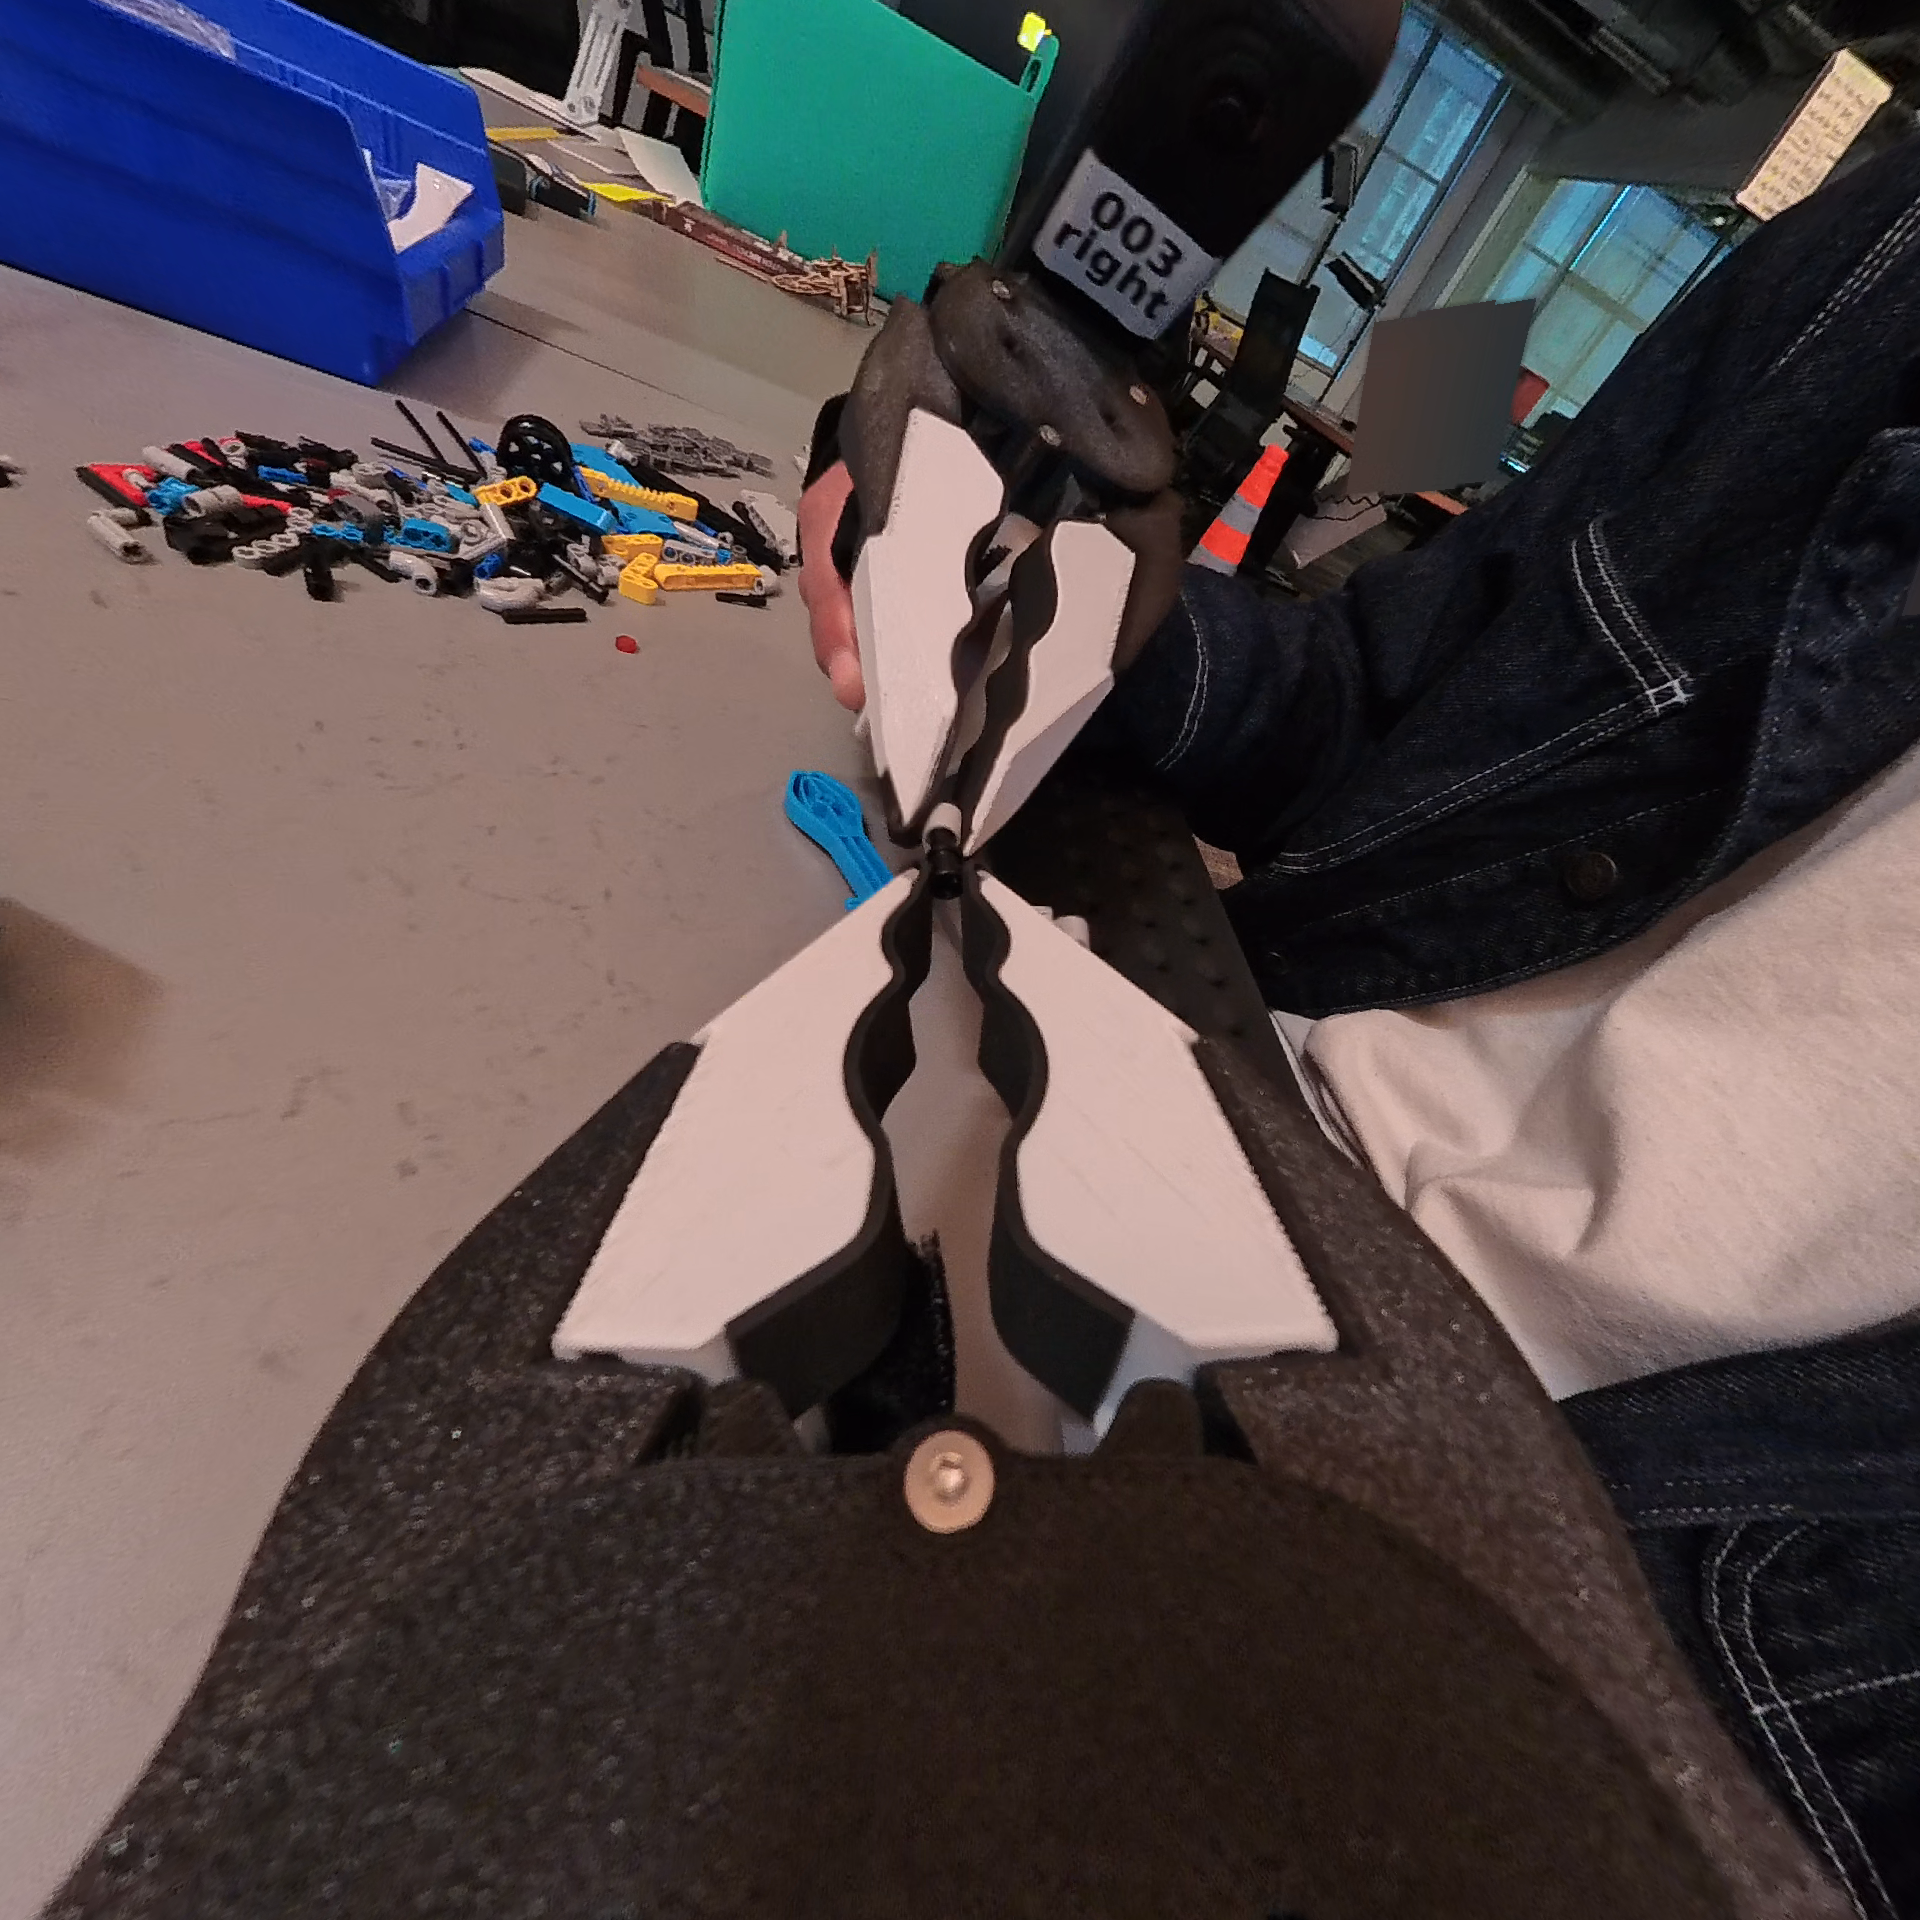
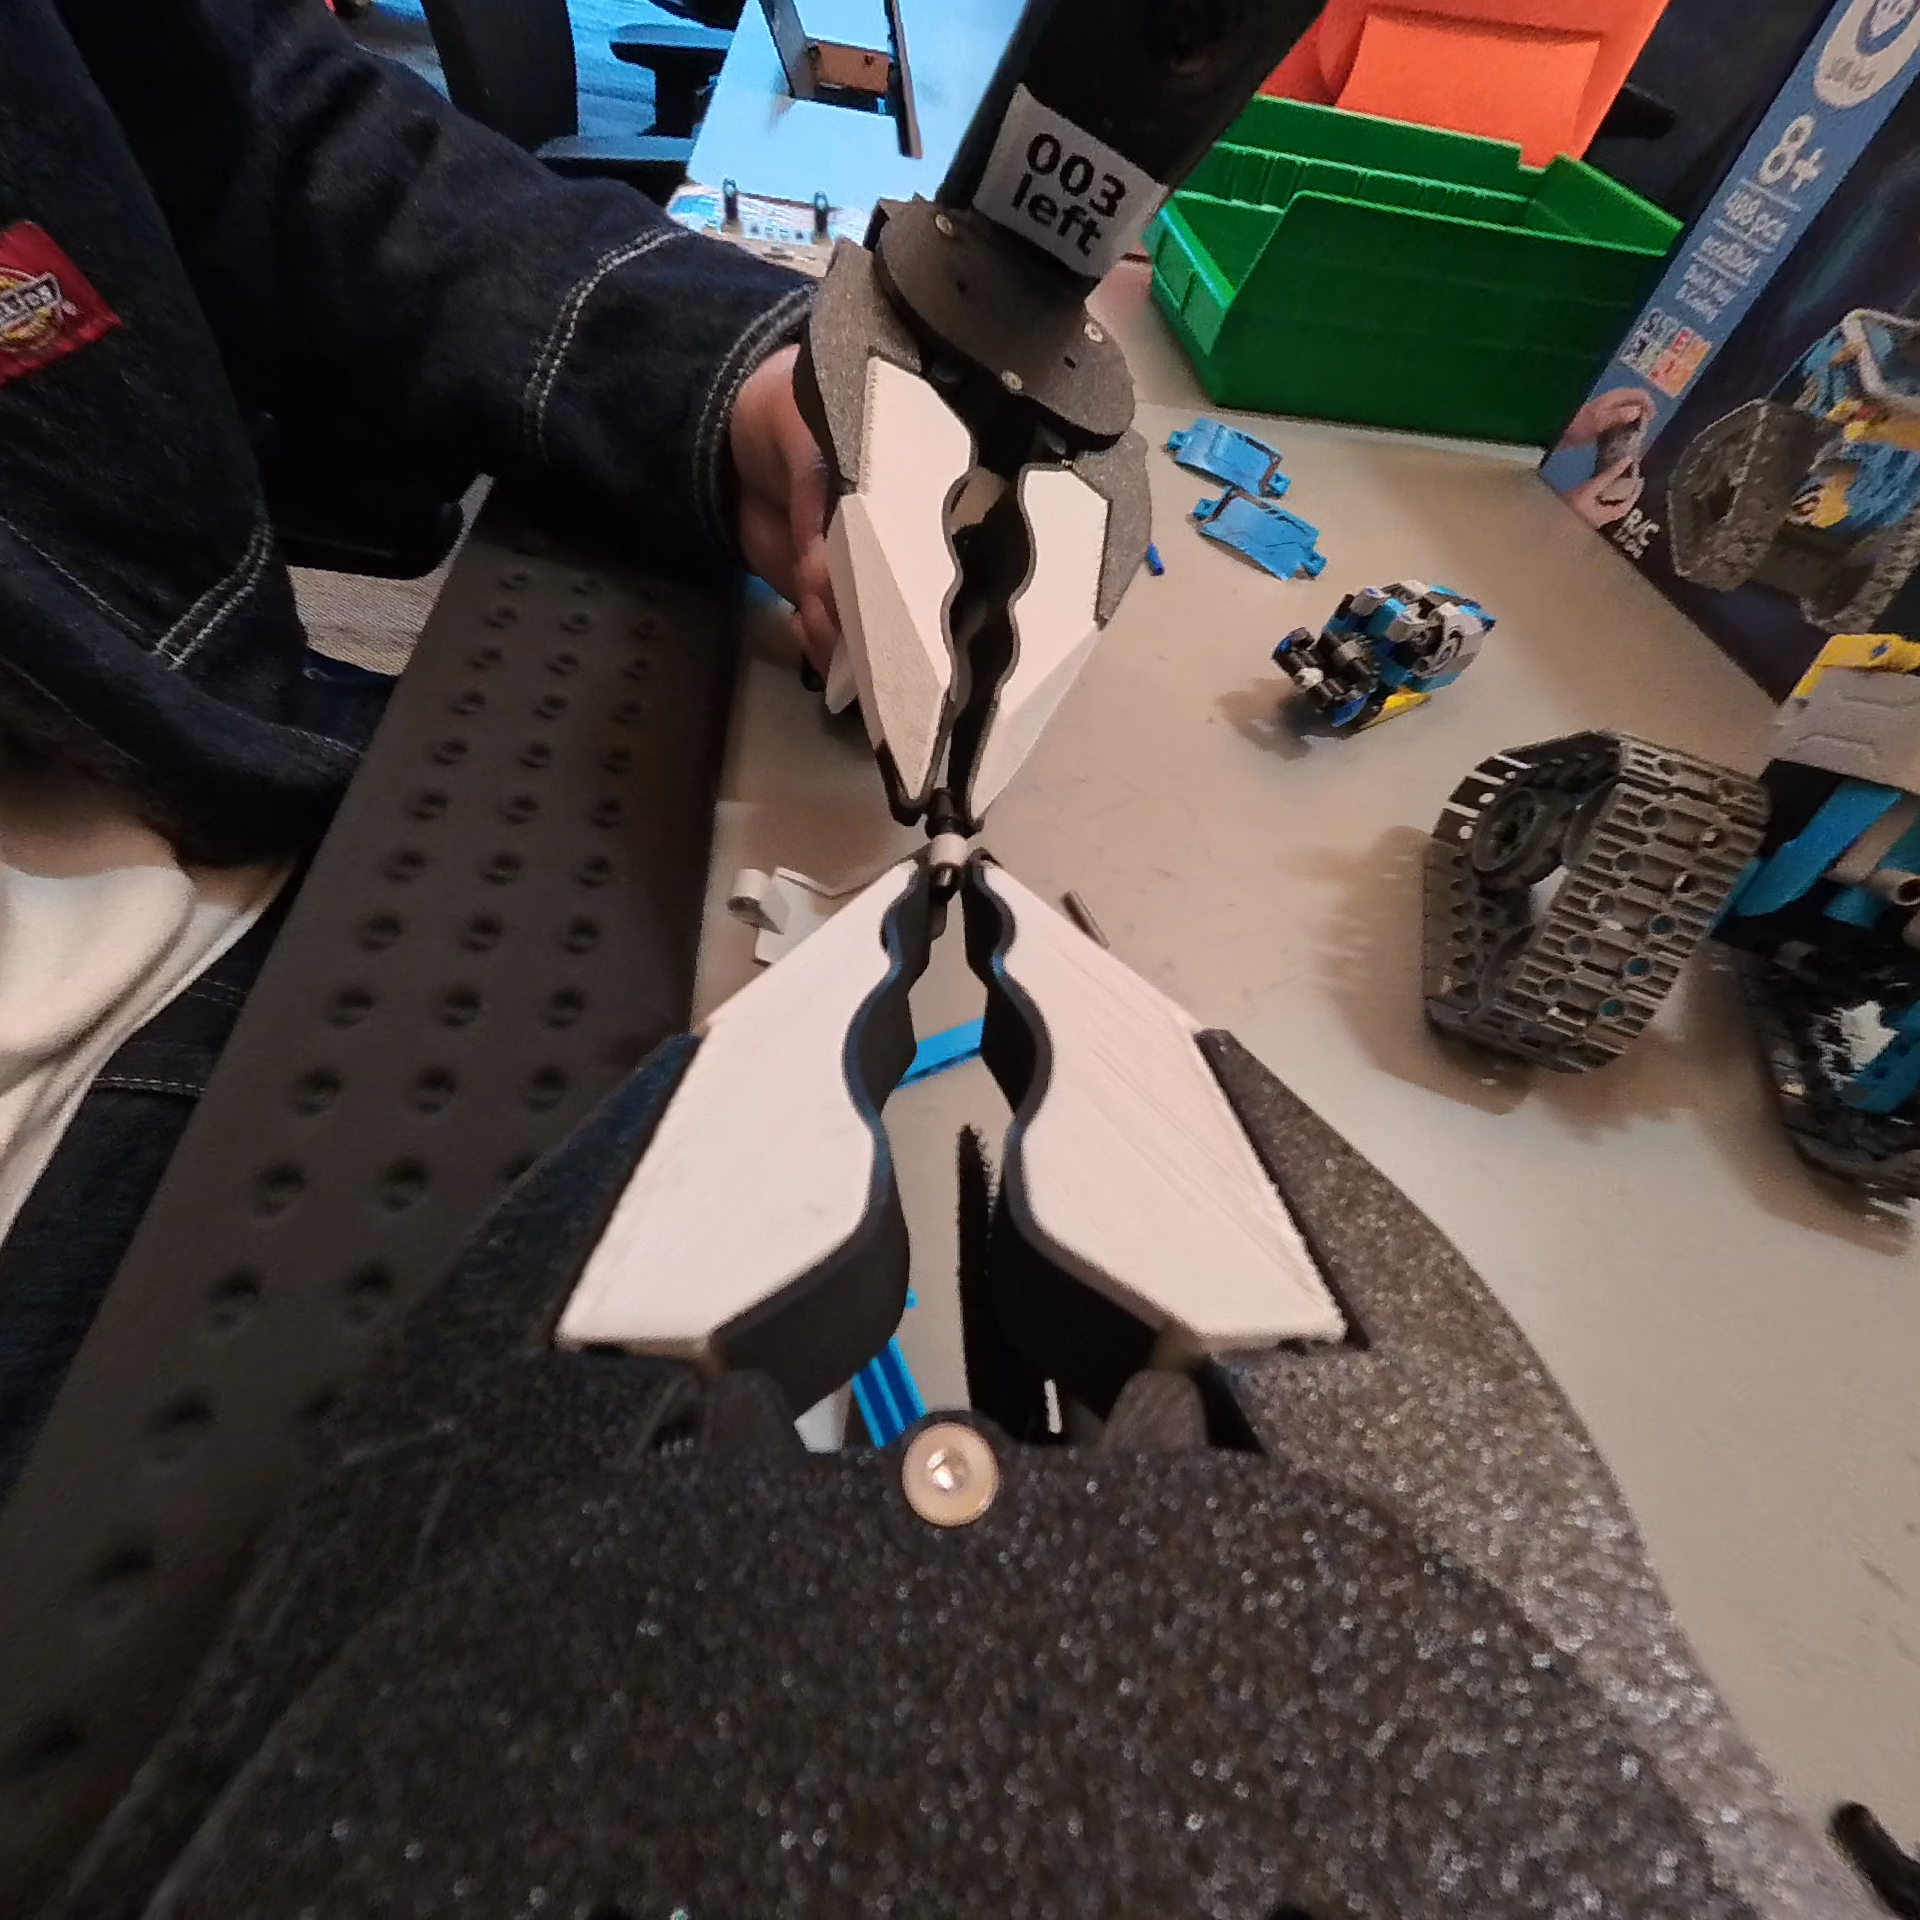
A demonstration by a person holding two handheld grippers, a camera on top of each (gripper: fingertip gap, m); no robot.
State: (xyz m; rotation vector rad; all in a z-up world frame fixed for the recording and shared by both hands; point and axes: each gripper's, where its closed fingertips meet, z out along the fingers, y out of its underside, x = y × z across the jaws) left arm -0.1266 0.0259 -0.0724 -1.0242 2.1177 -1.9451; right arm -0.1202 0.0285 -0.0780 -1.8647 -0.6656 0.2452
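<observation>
My left gripper point(image 1: 940, 896) is shut on a small black pin point(image 1: 943, 871) at its fingertips. My right gripper point(image 2: 945, 885) is shut on a small white sleeve piece point(image 2: 945, 852). The two grippers meet tip to tip above the grey table point(image 1: 364, 935). The black pin and the white piece point(image 1: 943, 814) sit end to end and touch. In the left wrist view the right gripper point(image 1: 938, 823) comes down from above; in the right wrist view the left gripper point(image 2: 941, 802) does, holding the pin point(image 2: 943, 810). A hand in a dark denim sleeve holds each gripper.
A pile of small building pieces point(image 1: 436, 520), a blue bin point(image 1: 239, 177) and a loose blue part point(image 1: 831, 826) lie to the left. A tracked tread point(image 2: 1579, 894), a small blue model point(image 2: 1371, 649), a green bin point(image 2: 1382, 291) and a box point(image 2: 1766, 364) are right. A black perforated plate point(image 2: 468, 883) is at the table's near edge. Less than 4 cm separates the two grippers' tips.
</observation>
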